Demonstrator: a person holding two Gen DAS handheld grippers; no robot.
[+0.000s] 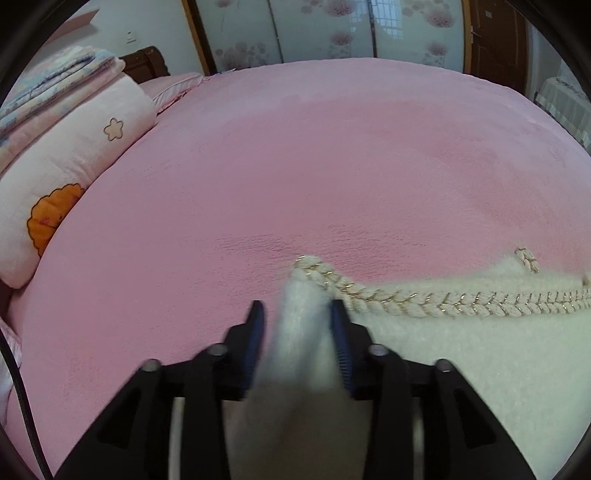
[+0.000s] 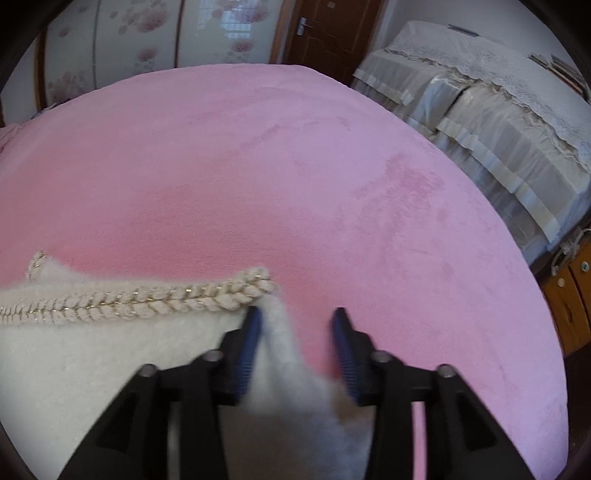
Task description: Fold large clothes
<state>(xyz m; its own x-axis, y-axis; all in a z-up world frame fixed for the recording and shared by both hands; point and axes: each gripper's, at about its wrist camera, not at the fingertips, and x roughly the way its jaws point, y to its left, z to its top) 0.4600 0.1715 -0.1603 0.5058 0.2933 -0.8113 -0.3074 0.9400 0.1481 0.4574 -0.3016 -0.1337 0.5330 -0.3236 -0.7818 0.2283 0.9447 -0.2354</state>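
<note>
A cream fluffy garment [image 1: 461, 350] with a braided gold-flecked trim [image 1: 443, 301] lies on the pink bed cover [image 1: 295, 166]. In the left wrist view its corner rises as a blurred fold between the jaws of my left gripper [image 1: 295, 310], which stand apart and are open. The right wrist view shows the same garment [image 2: 92, 350] and trim [image 2: 147, 299] at the left. Its other corner hangs beside the left finger of my right gripper [image 2: 297, 315], which is open, with pink cover visible before the right finger.
Folded pink quilts [image 1: 74, 147] are stacked at the bed's left. Flowered wardrobe doors [image 1: 332, 29] stand beyond the far edge. A cloth-covered piece of furniture [image 2: 498, 129] and a wooden cabinet [image 2: 569, 295] flank the bed's right side. A black cable [image 1: 22, 387] runs at lower left.
</note>
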